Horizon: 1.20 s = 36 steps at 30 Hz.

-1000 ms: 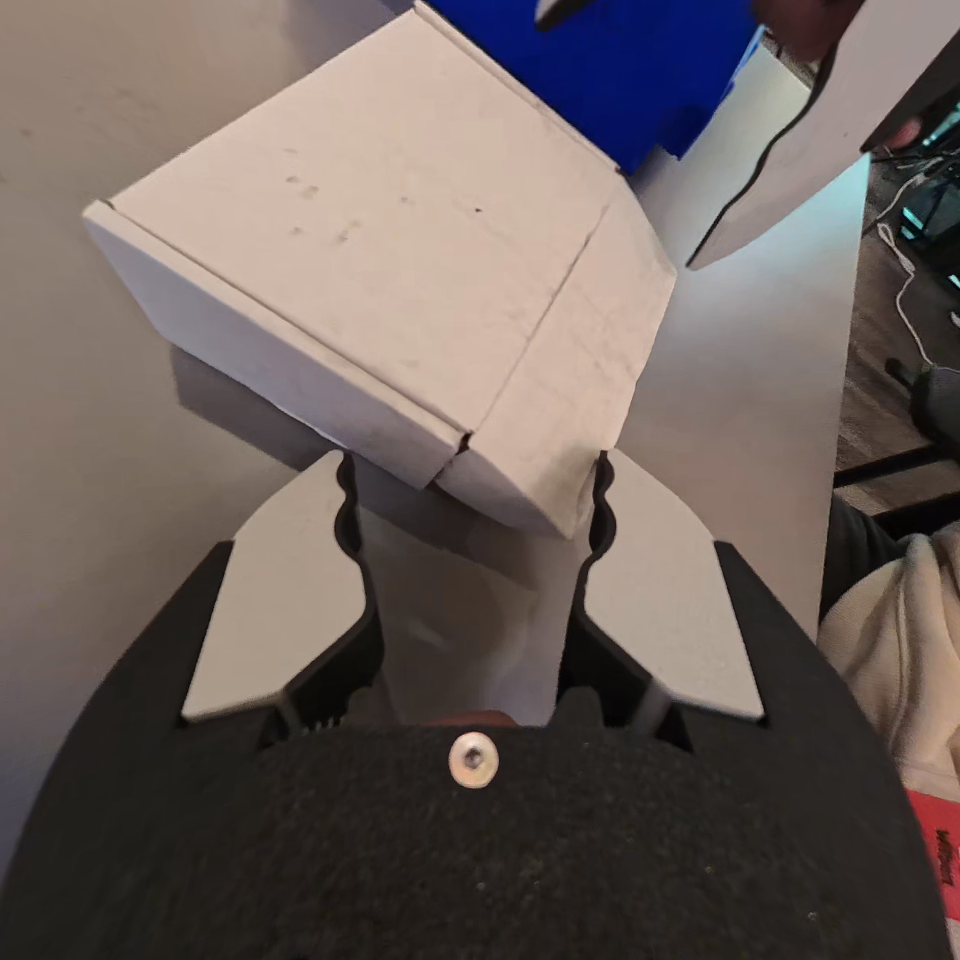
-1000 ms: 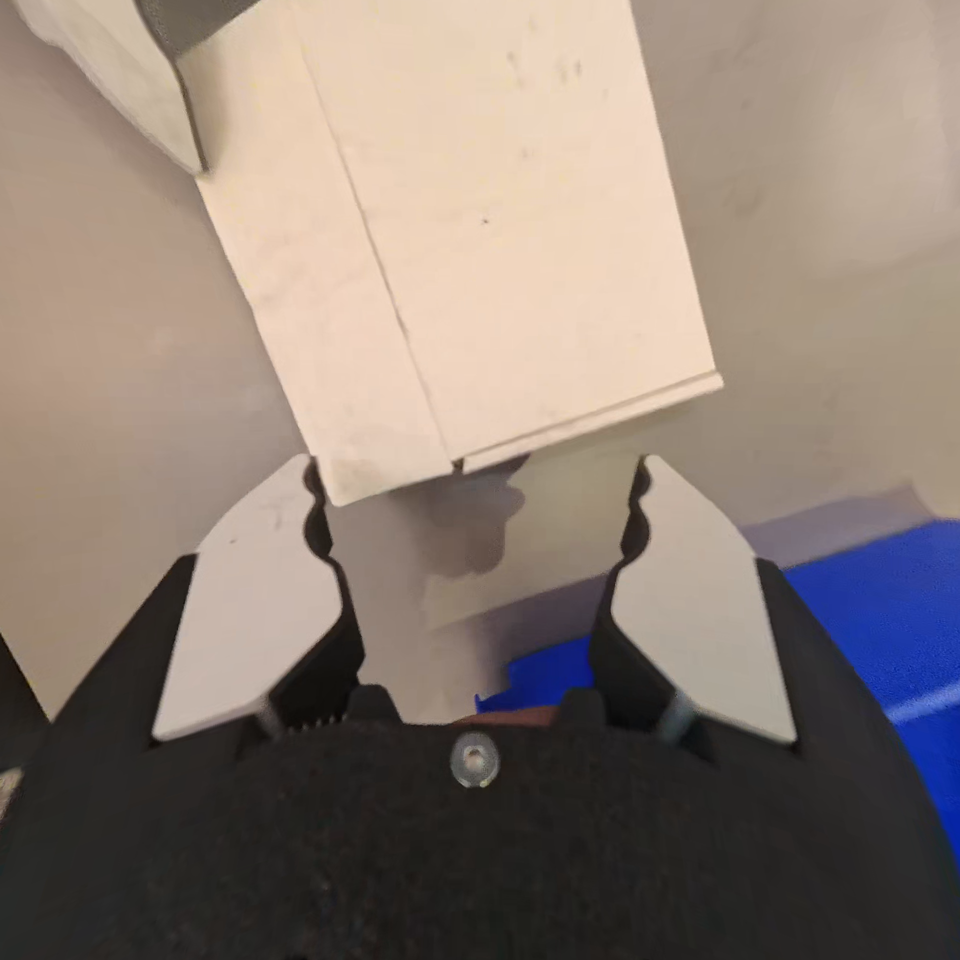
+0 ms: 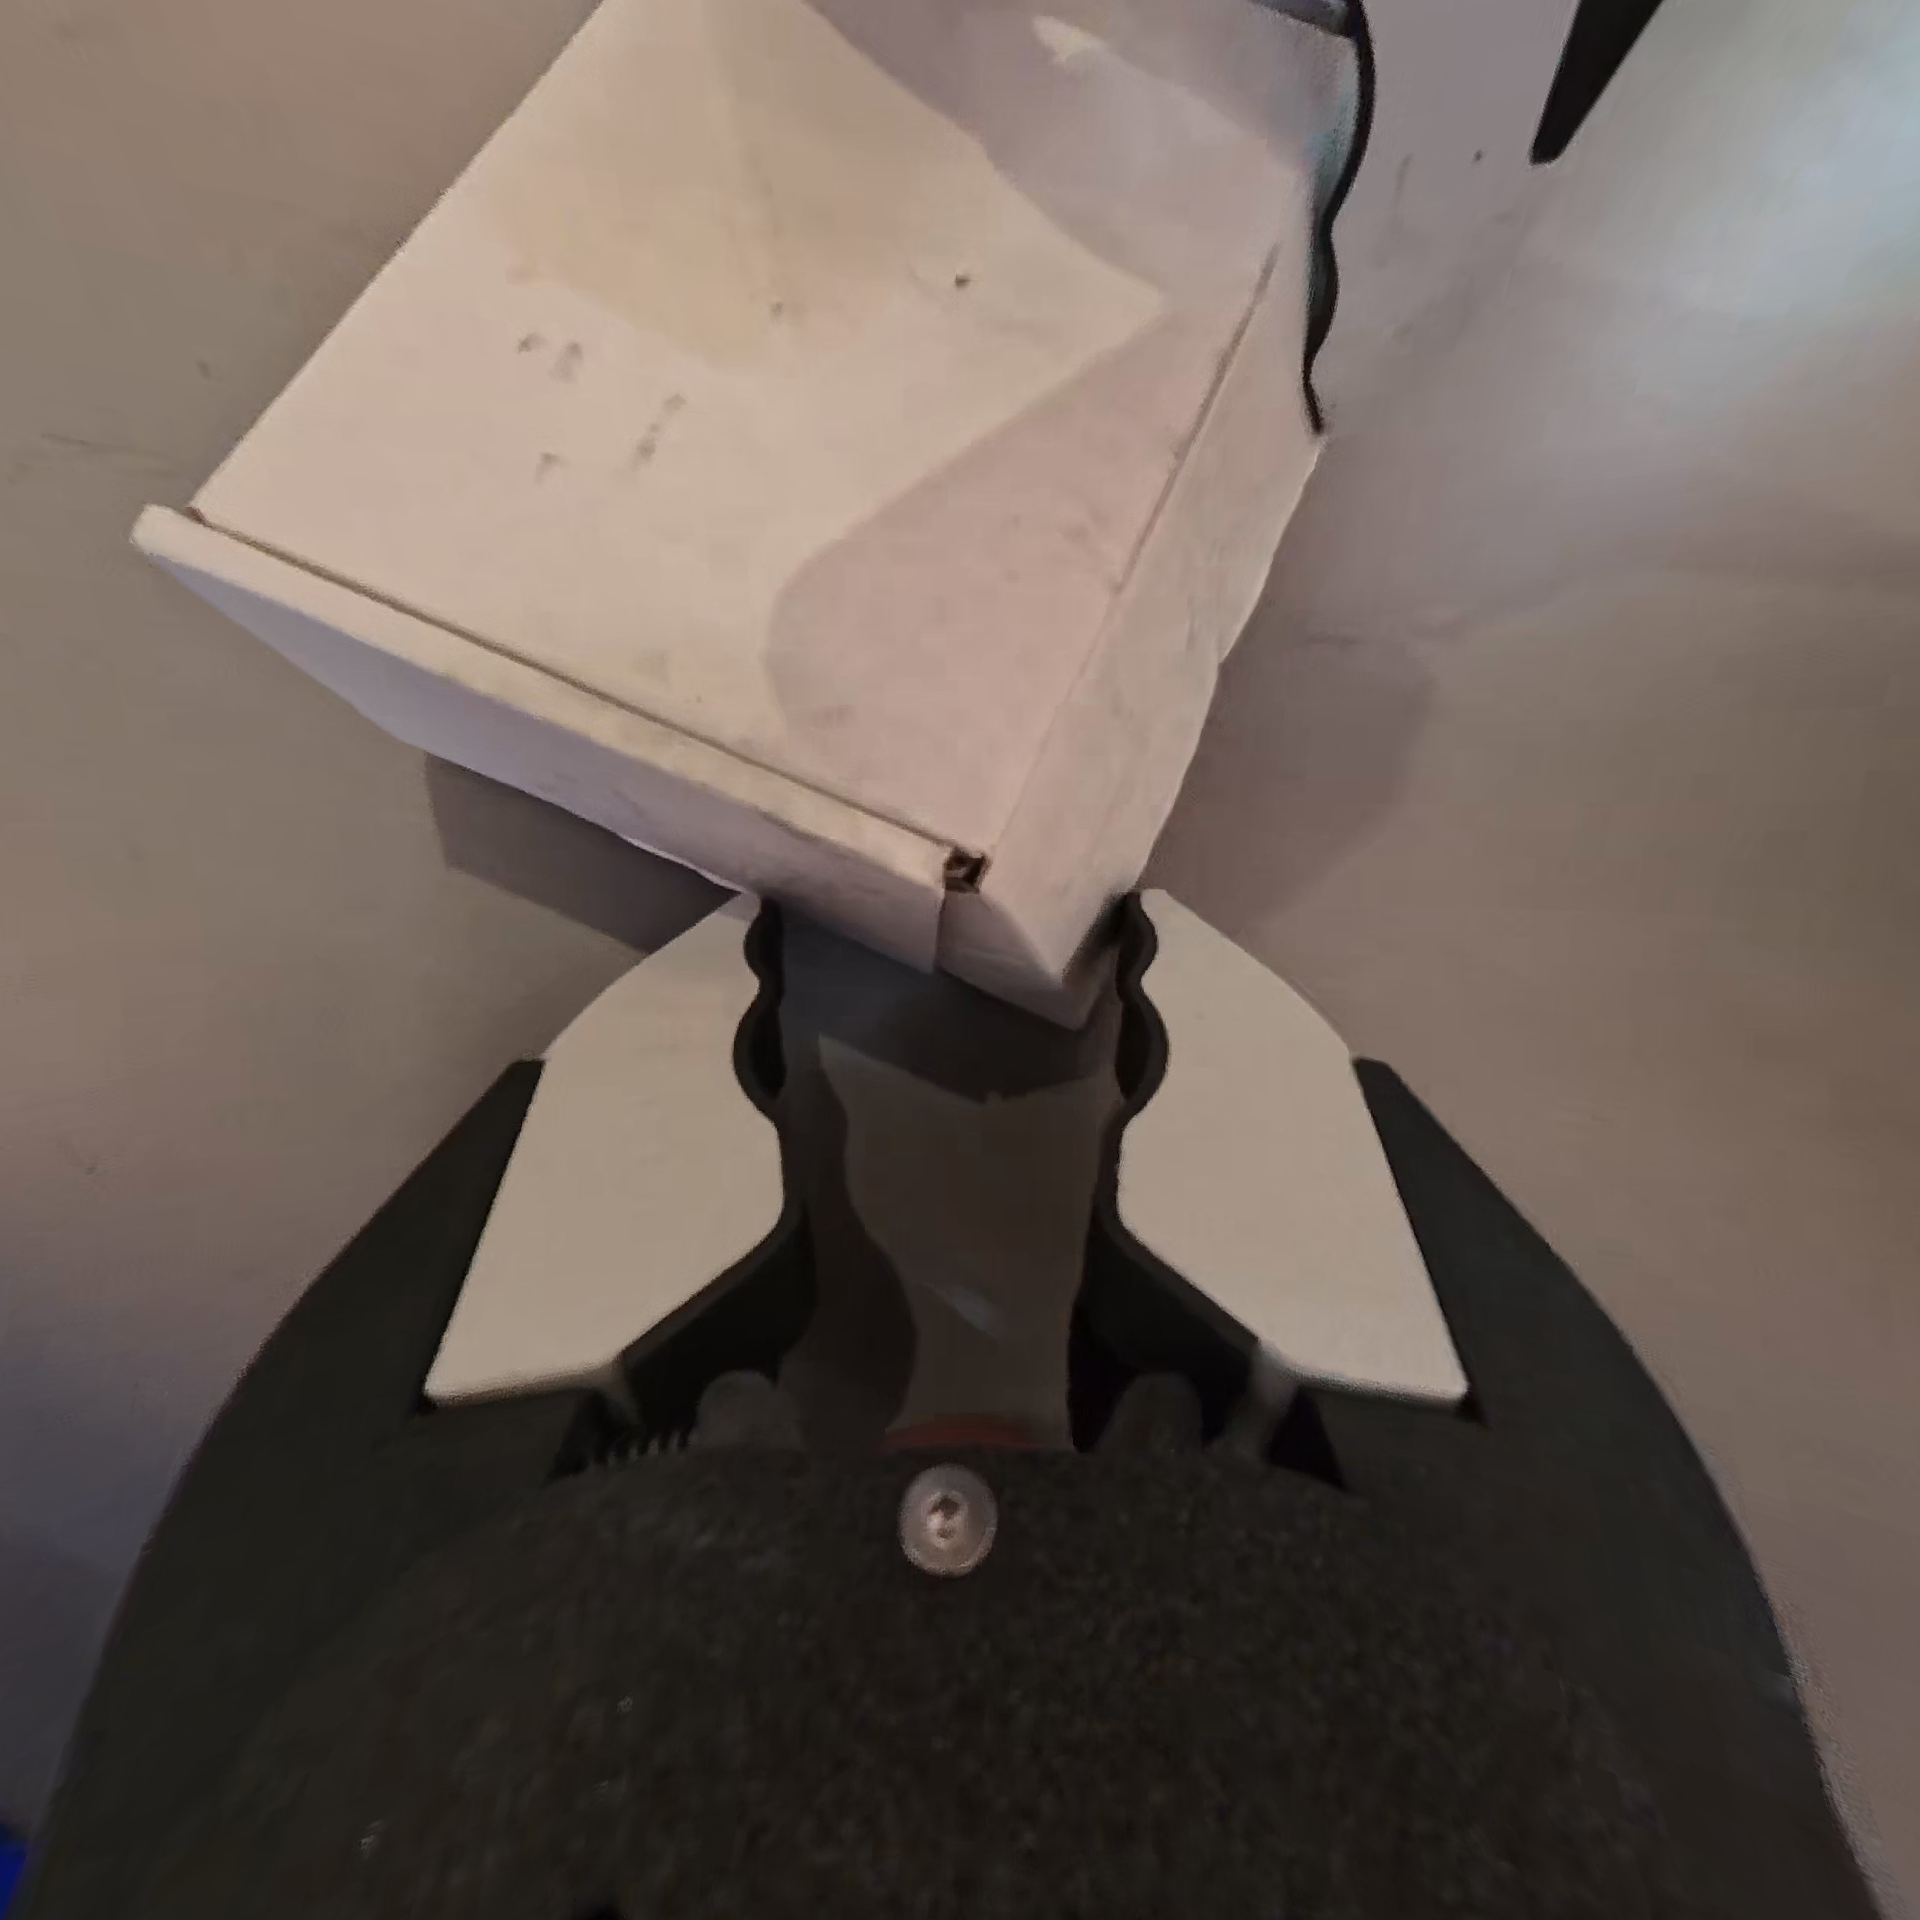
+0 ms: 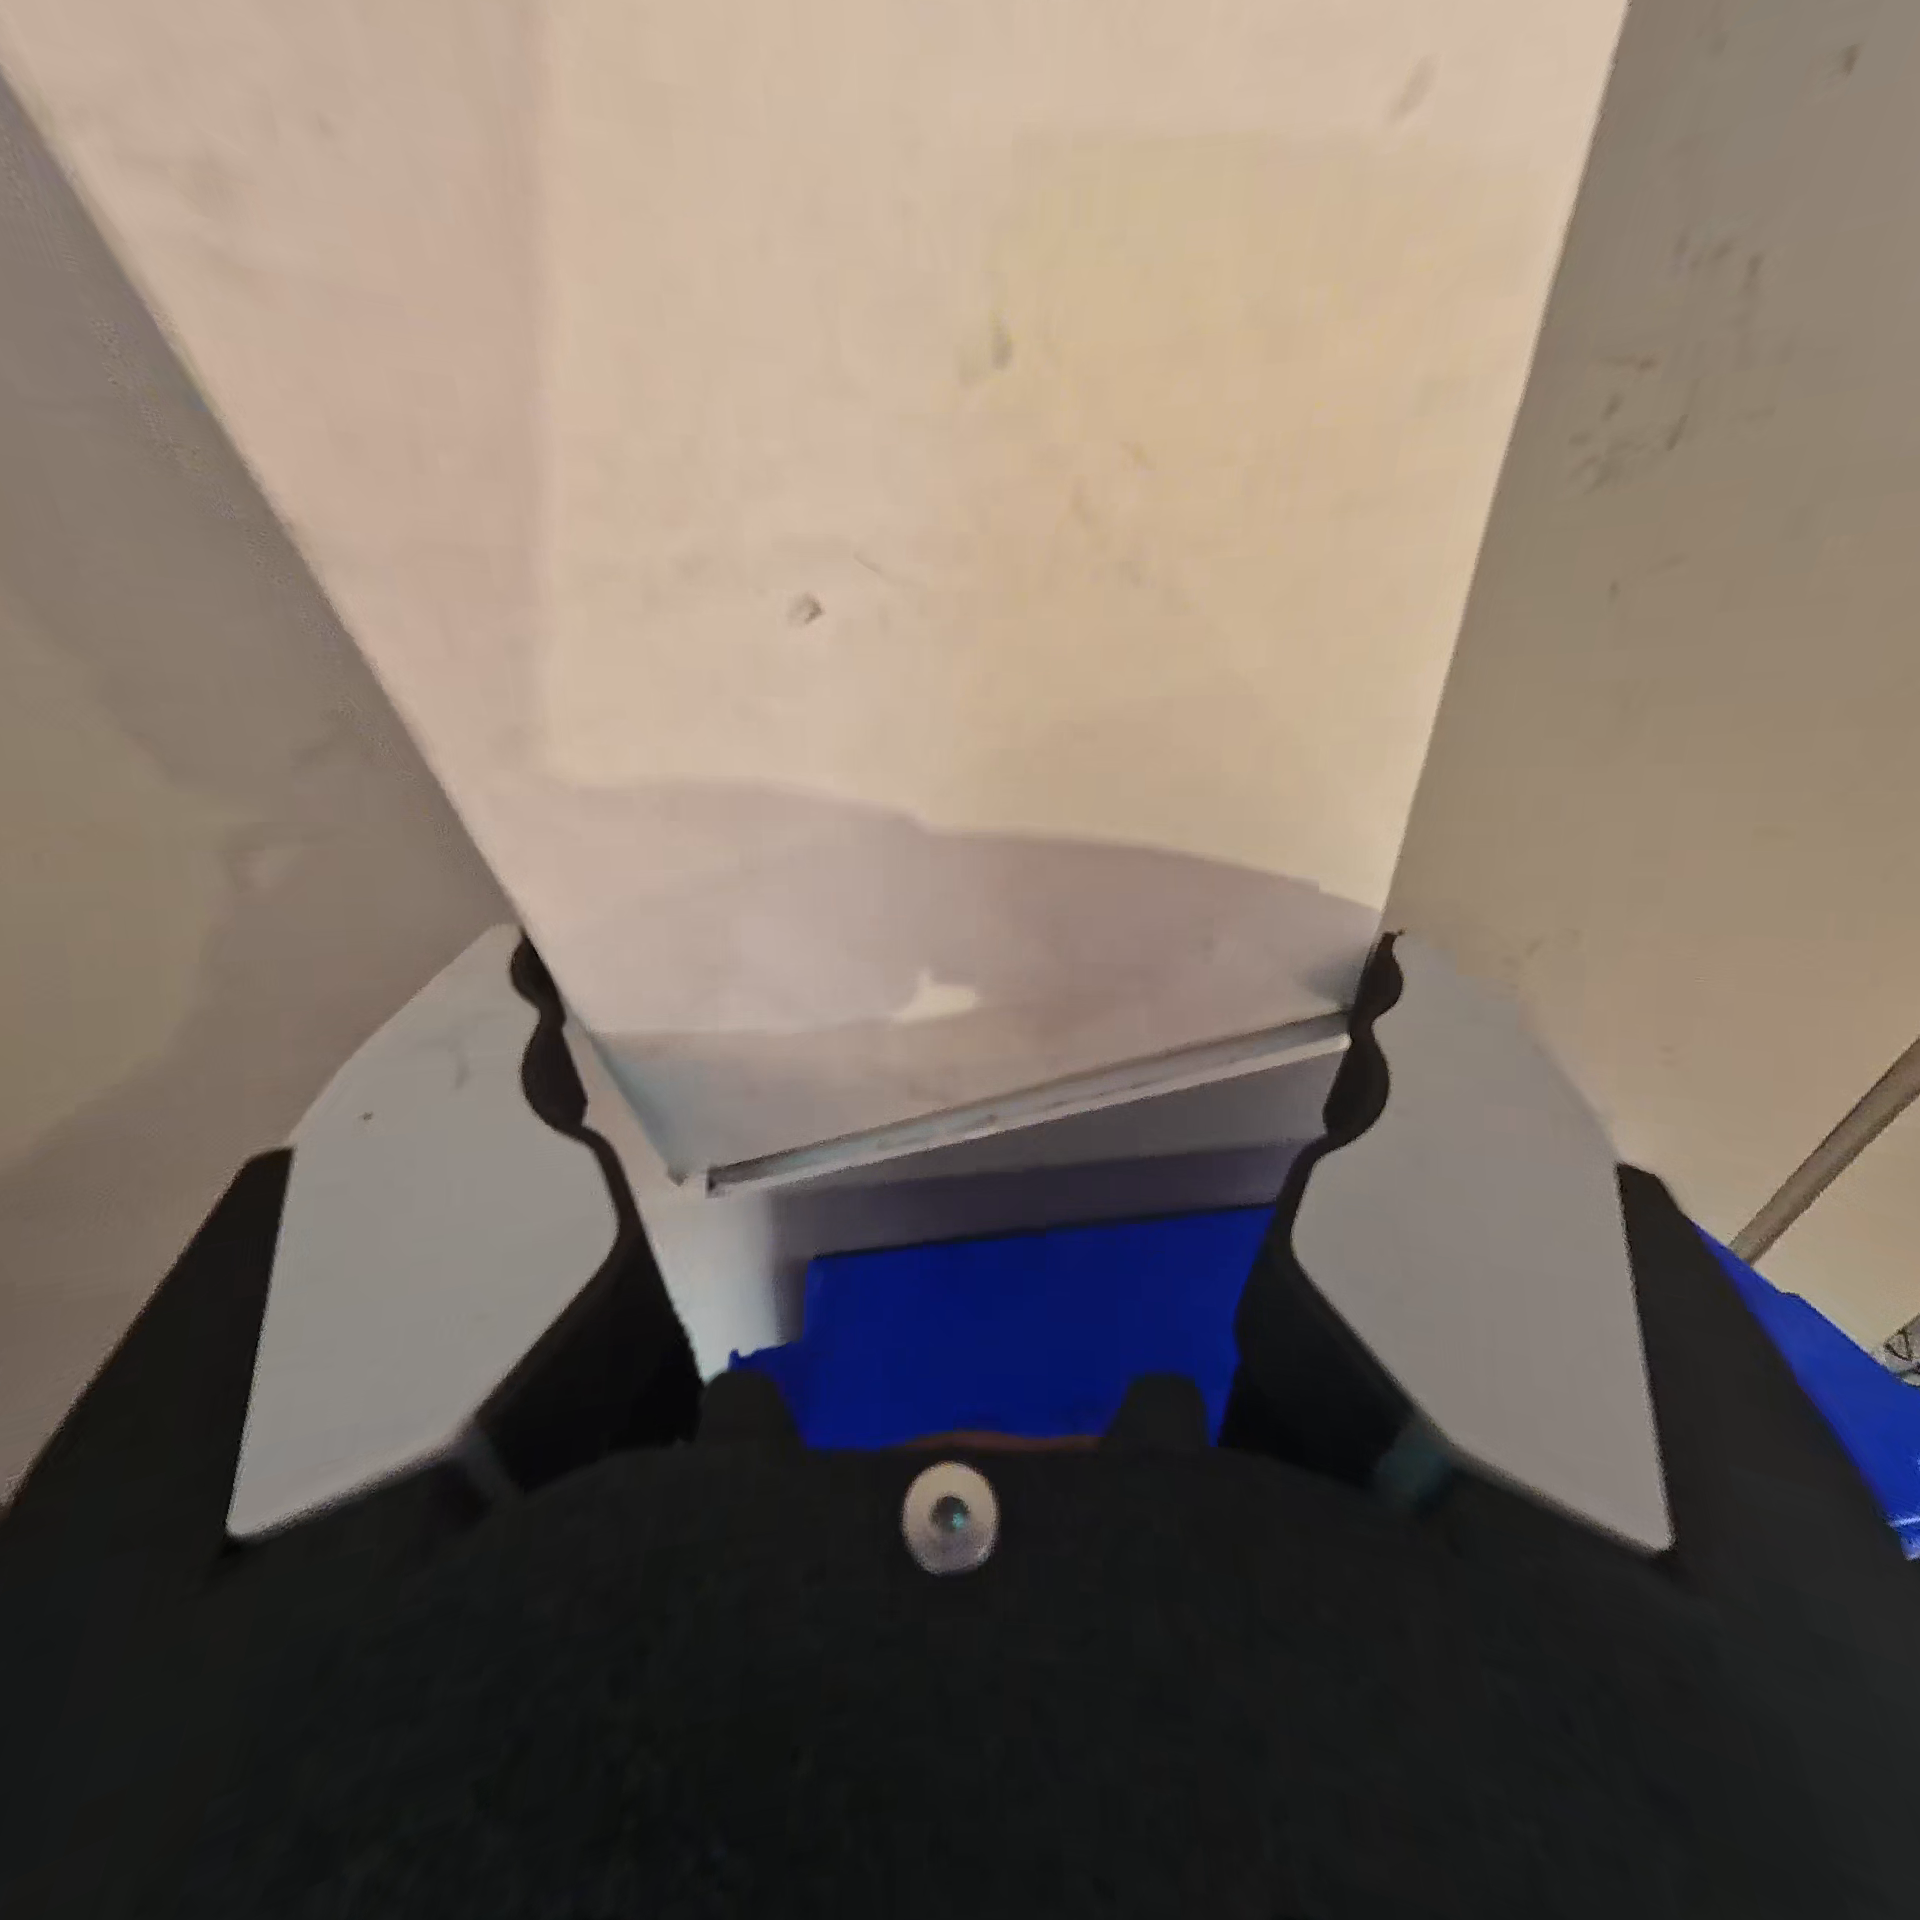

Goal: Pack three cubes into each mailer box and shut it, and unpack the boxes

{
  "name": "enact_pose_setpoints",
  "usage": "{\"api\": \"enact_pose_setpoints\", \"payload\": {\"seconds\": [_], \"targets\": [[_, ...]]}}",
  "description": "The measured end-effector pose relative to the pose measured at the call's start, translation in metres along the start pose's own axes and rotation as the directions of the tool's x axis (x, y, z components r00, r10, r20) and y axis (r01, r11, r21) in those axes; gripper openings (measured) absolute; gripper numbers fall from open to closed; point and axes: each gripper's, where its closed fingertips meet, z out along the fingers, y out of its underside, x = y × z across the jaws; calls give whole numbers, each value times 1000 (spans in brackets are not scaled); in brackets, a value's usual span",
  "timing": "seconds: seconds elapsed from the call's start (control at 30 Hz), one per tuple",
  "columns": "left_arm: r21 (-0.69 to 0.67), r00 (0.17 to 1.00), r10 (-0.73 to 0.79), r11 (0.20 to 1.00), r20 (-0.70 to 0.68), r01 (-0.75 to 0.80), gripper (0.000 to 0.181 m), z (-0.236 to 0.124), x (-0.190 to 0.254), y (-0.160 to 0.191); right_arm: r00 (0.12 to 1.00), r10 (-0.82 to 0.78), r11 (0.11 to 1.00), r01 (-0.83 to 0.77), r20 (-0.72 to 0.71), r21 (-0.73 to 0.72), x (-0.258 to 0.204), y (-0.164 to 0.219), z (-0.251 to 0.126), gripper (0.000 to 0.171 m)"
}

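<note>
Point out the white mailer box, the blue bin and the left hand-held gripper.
white mailer box (image 3: 727, 468), left wrist view, top panel.
blue bin (image 4: 1018, 1330), right wrist view, visible face.
left hand-held gripper (image 3: 940, 935), left wrist view, between fingertips.

No readable text, labels, brands, numbers or signs in either view; white mailer box (image 3: 727, 468) bears only smudges and scuff marks.

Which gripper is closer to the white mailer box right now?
Right. The right gripper straddles the white mailer box; the left gripper sits open at its near corner.
</note>
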Motion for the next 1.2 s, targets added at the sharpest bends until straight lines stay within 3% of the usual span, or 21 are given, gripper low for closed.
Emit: {"api": "enact_pose_setpoints", "payload": {"seconds": [0.17,0.3,0.4,0.6,0.83,1.0,1.03,1.13,1.2], "targets": [[-19,995,24,1000,93,-22,50,2,-7,0,1000,7,999,-6,-26,43,3,-2,0,134],[-26,997,60,998,48,-58,52,-2,0,2,999,-12,997,16,-45,82,1,-2,2,138],[-8,993,105,994,-53,-105,51,-8,15,1,989,-118,993,117,-90,-19,-2,7,6,146],[2,997,67,998,-40,-67,58,-10,5,-2,985,-148,989,145,-85,-39,-1,5,4,139],[-55,989,147,988,24,-145,44,-8,0,1,980,-161,986,155,-117,-55,2,5,3,132],[-20,994,106,994,18,-106,45,-10,-3,1,988,-111,994,112,-103,1,1,2,4,135],[-16,996,94,995,0,-94,47,-10,-3,2,988,-120,993,121,-94,12,-2,1,3,135],[-51,999,35,998,-24,-36,131,-5,-4,12,991,-135,981,133,1,140,-29,-20,-8,133],[-63,997,59,996,-48,-62,145,-5,3,18,986,-163,981,165,-33,98,-32,-19,-7,133]]}}
